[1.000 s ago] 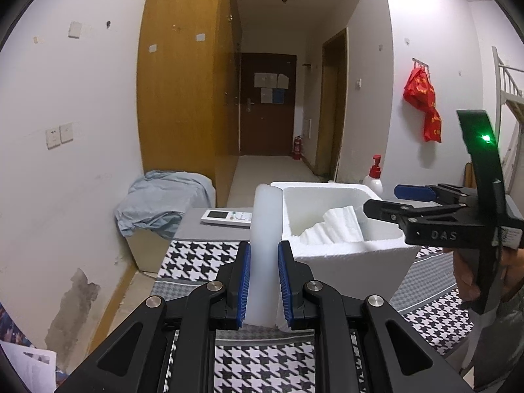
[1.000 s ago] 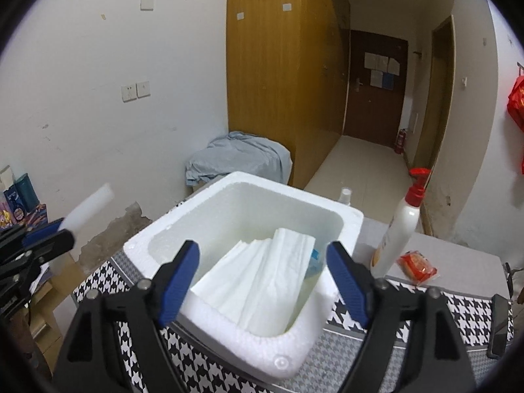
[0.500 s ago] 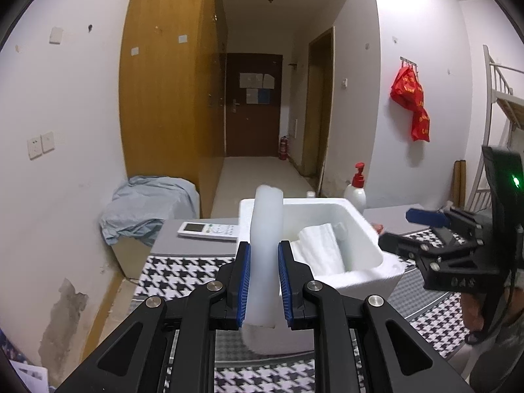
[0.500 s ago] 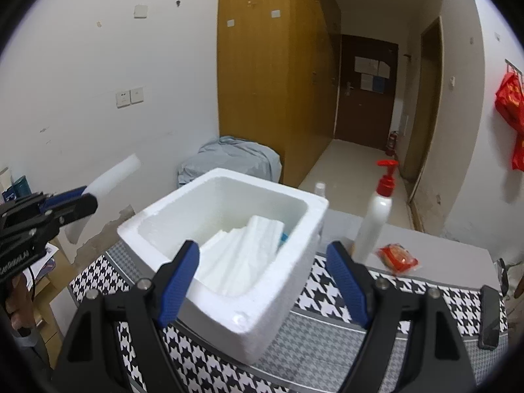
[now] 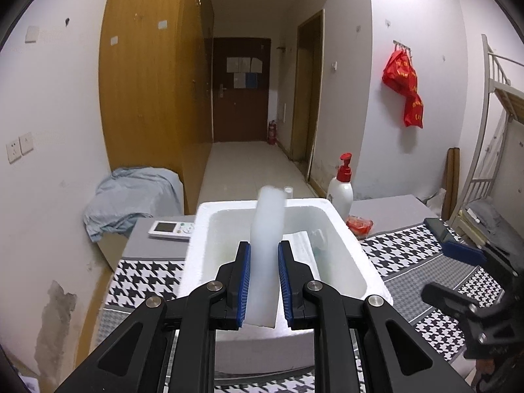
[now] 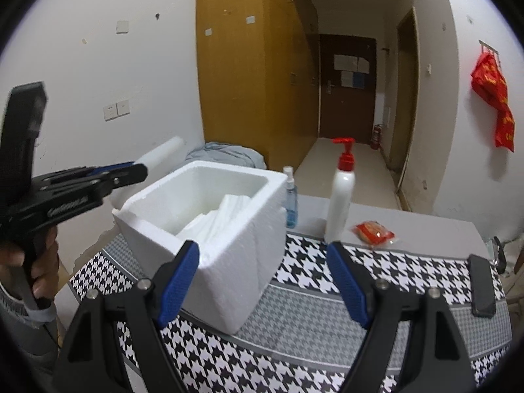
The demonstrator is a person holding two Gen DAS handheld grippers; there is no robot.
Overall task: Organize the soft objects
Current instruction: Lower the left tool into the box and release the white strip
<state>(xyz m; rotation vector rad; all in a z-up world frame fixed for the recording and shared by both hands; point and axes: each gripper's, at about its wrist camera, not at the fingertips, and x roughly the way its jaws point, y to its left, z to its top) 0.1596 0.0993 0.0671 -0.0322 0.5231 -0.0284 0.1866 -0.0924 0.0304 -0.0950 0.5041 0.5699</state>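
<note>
Left hand-held gripper (image 5: 264,281) clenched on a white foam strip (image 5: 266,245), blue pads pressing both sides; strip stands upright between the pads, its top reaching above the white styrofoam box (image 5: 203,229); in the right wrist view the strip (image 6: 163,154) pokes out of the left hand-held gripper to the left of the box and higher than its rim; a person's hand (image 6: 39,258) grips the handle there.

Right hand-held gripper (image 6: 262,281) released, jaws wide apart, nothing between them; it sits in front of the box's near right corner.

Box stands on the bench (image 6: 409,226), on a black-and-white houndstooth cloth (image 6: 311,271); inside the box, folded white soft sheets (image 6: 222,213) leaning against the right wall.

Behind the box on the right: small blue spray bottle (image 6: 290,206); right of the box: white pump bottle with red pump (image 6: 342,196); further right of that, red snack packet (image 6: 373,232); dark phone (image 6: 481,291) at the far right of the cloth; left of the box, white remote control (image 5: 170,229) on the grey bench; light blue cloth heap (image 5: 131,193) behind and left of the box.
</note>
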